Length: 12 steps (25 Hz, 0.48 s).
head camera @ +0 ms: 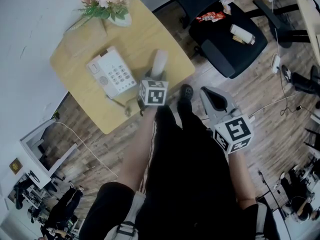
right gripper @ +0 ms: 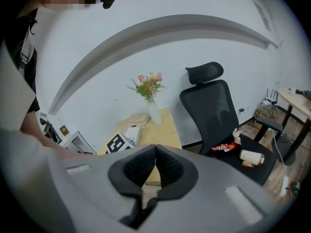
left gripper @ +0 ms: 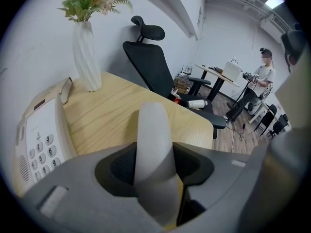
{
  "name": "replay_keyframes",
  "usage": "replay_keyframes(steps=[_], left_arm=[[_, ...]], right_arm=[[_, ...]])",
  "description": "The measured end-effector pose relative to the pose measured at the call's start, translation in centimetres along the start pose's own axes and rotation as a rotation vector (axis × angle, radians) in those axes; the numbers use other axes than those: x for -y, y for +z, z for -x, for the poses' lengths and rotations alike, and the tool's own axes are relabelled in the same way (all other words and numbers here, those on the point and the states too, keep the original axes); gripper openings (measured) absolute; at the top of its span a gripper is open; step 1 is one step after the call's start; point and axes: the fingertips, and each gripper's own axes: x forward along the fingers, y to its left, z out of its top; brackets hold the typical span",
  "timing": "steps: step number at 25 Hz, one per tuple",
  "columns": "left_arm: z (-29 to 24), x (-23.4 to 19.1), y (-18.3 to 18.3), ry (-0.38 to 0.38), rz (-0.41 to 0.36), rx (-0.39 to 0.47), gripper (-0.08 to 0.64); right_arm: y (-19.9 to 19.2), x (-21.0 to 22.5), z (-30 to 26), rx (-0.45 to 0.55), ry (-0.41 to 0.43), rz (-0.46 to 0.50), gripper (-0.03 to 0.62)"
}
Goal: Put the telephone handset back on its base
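Wood-plank flooring is seen beneath a light wooden table set against a white wall at the left. A vase of flowers is placed at the table's far edge. Nearer, the white telephone base is laid flat on the tabletop, its cradle empty. Just right of it, the handset is clamped between the jaws of the left gripper and is held above the table, apart from the base. The right gripper is held off the table's near right side, its jaws pressed together with nothing between them. Farther right, a black office chair is seen with a snack packet on its seat.
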Motion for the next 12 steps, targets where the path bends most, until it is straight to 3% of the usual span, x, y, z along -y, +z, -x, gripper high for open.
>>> replay_keyframes(steps=[12], left_arm=[[2.2,0.7,-0.2,-0.028,0.016,0.020,0.212]], right_arm=[[0.5,-0.7,0.9,0.030,-0.001,0.004,0.005]])
